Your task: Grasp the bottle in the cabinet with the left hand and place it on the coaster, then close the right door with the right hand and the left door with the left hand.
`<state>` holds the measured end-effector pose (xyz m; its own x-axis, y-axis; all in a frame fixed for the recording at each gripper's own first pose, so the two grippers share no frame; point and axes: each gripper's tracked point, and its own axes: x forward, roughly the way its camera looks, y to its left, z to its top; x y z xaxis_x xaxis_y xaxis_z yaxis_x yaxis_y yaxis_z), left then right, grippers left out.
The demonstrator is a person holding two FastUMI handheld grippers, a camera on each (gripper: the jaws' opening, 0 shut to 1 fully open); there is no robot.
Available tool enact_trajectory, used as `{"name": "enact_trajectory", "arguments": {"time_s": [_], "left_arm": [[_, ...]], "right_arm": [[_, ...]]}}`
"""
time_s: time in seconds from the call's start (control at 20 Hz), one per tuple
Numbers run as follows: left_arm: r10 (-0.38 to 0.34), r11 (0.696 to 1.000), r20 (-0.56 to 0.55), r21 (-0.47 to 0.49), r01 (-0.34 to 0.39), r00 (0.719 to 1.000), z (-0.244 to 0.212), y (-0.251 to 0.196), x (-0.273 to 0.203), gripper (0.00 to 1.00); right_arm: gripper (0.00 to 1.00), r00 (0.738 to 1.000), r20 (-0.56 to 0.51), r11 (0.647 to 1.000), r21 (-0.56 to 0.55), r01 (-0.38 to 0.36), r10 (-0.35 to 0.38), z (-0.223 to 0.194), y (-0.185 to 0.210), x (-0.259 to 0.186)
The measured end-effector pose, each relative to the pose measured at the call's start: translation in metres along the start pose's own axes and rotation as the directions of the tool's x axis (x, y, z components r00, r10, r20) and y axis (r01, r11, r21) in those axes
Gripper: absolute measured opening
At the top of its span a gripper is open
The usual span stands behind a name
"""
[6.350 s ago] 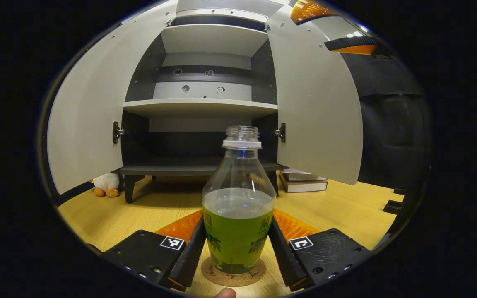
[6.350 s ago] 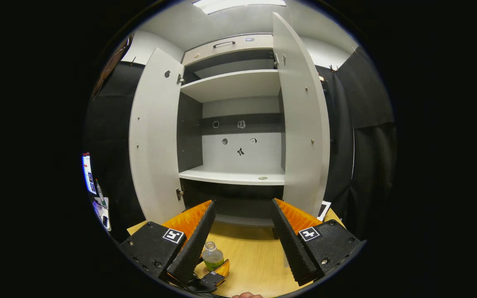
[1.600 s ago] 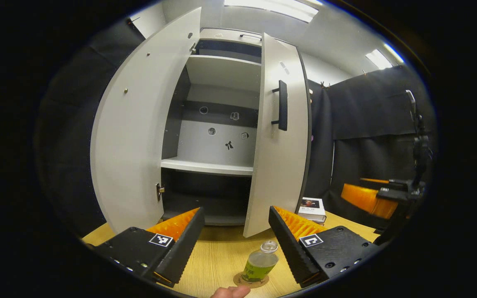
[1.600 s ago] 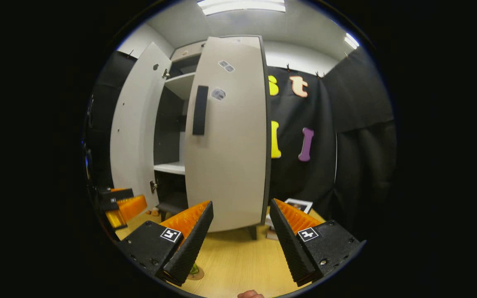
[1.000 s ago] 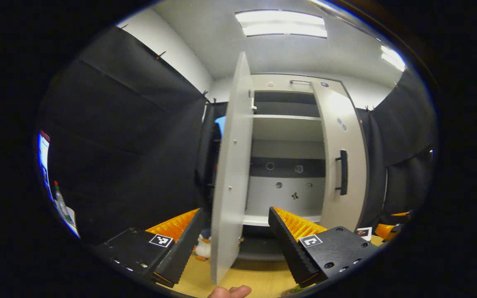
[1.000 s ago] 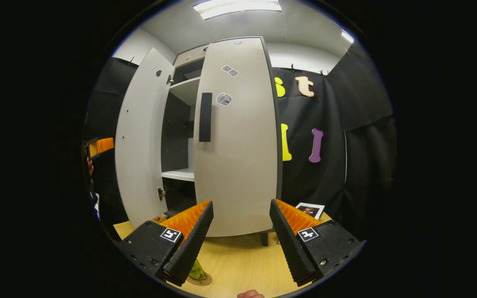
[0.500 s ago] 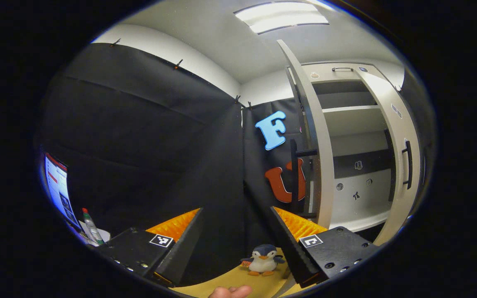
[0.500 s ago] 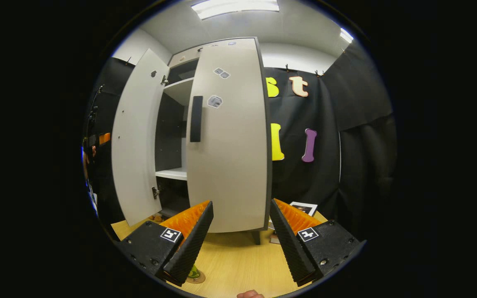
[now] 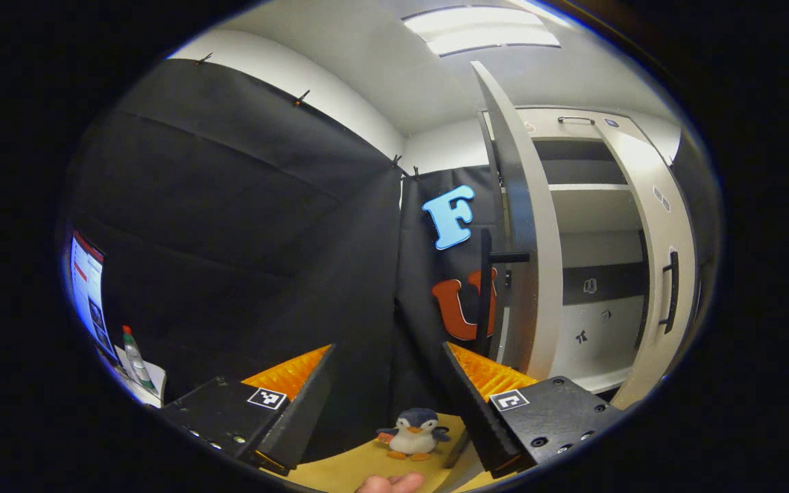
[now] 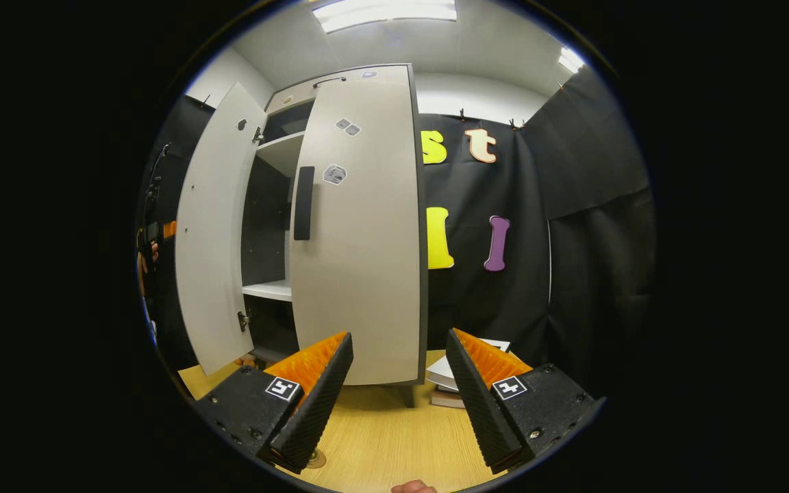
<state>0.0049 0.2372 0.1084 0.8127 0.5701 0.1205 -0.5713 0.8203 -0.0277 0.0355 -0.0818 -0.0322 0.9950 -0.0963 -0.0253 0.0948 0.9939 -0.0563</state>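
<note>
Bottle: I cannot see it now; in my right gripper view just an edge of the coaster (image 10: 314, 457) peeks out by a finger, so whether the bottle stands on it I cannot tell.
Right door (image 10: 360, 226): swung across the cabinet front, shut or nearly so; I judge that step about done.
Left door (image 9: 524, 226): wide open and seen edge-on, its handle (image 9: 487, 294) on the outer face, just beyond my left gripper (image 9: 389, 404).
Left gripper: fingers apart, holding nothing, low over the table near the toy penguin (image 9: 414, 433).
Right gripper (image 10: 398, 394): fingers apart, empty, clear of the right door.
Left to do: push the left door shut.
</note>
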Motion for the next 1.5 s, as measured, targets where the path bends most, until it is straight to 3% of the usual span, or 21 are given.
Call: {"name": "enact_trajectory", "arguments": {"time_s": [0.05,0.3,0.45,0.6,0.65,0.75,0.8,0.85,0.9,1.0,1.05,1.1,1.15,1.2,1.3,1.35,1.4,1.45,1.5], "left_arm": [[-0.018,1.0,-0.01,-0.022,0.018,1.0,0.0,-0.006,-0.002,0.92],[-0.16,0.987,-0.031,-0.038,0.159,0.987,0.001,-0.052,-0.014,0.92],[-0.301,0.953,-0.044,-0.047,0.299,0.953,-0.003,-0.094,-0.021,0.92],[-0.398,0.911,-0.052,-0.139,0.388,0.916,-0.011,-0.129,-0.015,0.93],[-0.404,0.907,-0.068,-0.161,0.39,0.912,-0.017,-0.132,-0.015,0.99],[-0.384,0.915,-0.069,-0.165,0.369,0.921,-0.019,-0.129,-0.009,1.0],[-0.372,0.921,-0.056,-0.143,0.361,0.926,-0.018,-0.127,-0.007,0.93],[-0.362,0.928,-0.041,-0.11,0.356,0.931,-0.018,-0.125,-0.007,0.94],[-0.355,0.933,-0.034,-0.073,0.352,0.934,-0.022,-0.127,-0.003,1.0],[-0.36,0.933,-0.05,-0.019,0.36,0.932,-0.033,-0.133,-0.01,1.0],[-0.37,0.929,-0.055,-0.01,0.37,0.927,-0.038,-0.138,-0.017,0.94],[-0.381,0.925,-0.06,-0.017,0.38,0.923,-0.045,-0.144,-0.025,0.99],[-0.394,0.919,-0.062,-0.028,0.393,0.917,-0.051,-0.151,-0.034,0.95],[-0.407,0.913,-0.06,-0.037,0.405,0.911,-0.056,-0.157,-0.044,0.99],[-0.422,0.906,-0.06,-0.041,0.421,0.904,-0.069,-0.168,-0.06,0.95],[-0.428,0.904,-0.069,-0.04,0.426,0.901,-0.075,-0.174,-0.069,0.99],[-0.432,0.902,-0.08,-0.042,0.43,0.898,-0.082,-0.178,-0.077,0.95],[-0.433,0.901,-0.09,-0.053,0.43,0.897,-0.09,-0.181,-0.087,0.99],[-0.436,0.9,-0.094,-0.062,0.432,0.895,-0.096,-0.186,-0.094,0.95]], "right_arm": [[0.84,1.0,-0.001,1.0,-0.004,-0.007,0.007,0.0,0.002,0.001],[0.84,1.0,-0.007,1.0,-0.021,-0.018,0.018,0.004,0.001,0.002],[0.84,1.0,-0.004,1.0,-0.013,-0.016,0.016,0.006,-0.001,0.002],[0.84,1.0,0.012,1.0,-0.014,0.005,-0.005,0.011,-0.005,0.004],[0.84,1.0,0.013,1.0,-0.012,0.006,-0.006,0.012,-0.005,0.006],[0.84,1.0,0.013,1.0,-0.01,0.009,-0.009,0.014,-0.004,0.009],[0.84,1.0,0.018,1.0,-0.008,0.008,-0.007,0.014,0.0,0.006],[0.84,1.0,0.02,1.0,-0.006,0.005,-0.005,0.014,0.003,0.003],[0.84,1.0,0.023,1.0,-0.004,0.002,-0.002,0.014,0.003,0.003],[0.84,1.0,0.021,1.0,0.002,-0.003,0.003,0.014,0.003,0.005],[0.84,1.0,0.021,1.0,0.01,-0.004,0.003,0.015,0.004,0.005],[0.84,1.0,0.027,1.0,0.02,-0.01,0.01,0.016,0.006,0.006],[0.84,0.999,0.036,0.999,0.029,-0.016,0.015,0.019,0.01,0.007],[0.84,0.999,0.041,0.999,0.035,-0.017,0.016,0.022,0.015,0.008],[0.84,0.999,0.044,0.999,0.041,-0.026,0.024,0.024,0.017,0.01],[0.84,0.999,0.04,0.999,0.045,-0.03,0.029,0.025,0.018,0.011],[0.84,0.999,0.036,0.998,0.052,-0.036,0.034,0.024,0.019,0.012],[0.84,0.999,0.033,0.997,0.059,-0.042,0.04,0.023,0.02,0.012],[0.84,0.999,0.031,0.997,0.063,-0.043,0.041,0.024,0.021,0.012]]}}
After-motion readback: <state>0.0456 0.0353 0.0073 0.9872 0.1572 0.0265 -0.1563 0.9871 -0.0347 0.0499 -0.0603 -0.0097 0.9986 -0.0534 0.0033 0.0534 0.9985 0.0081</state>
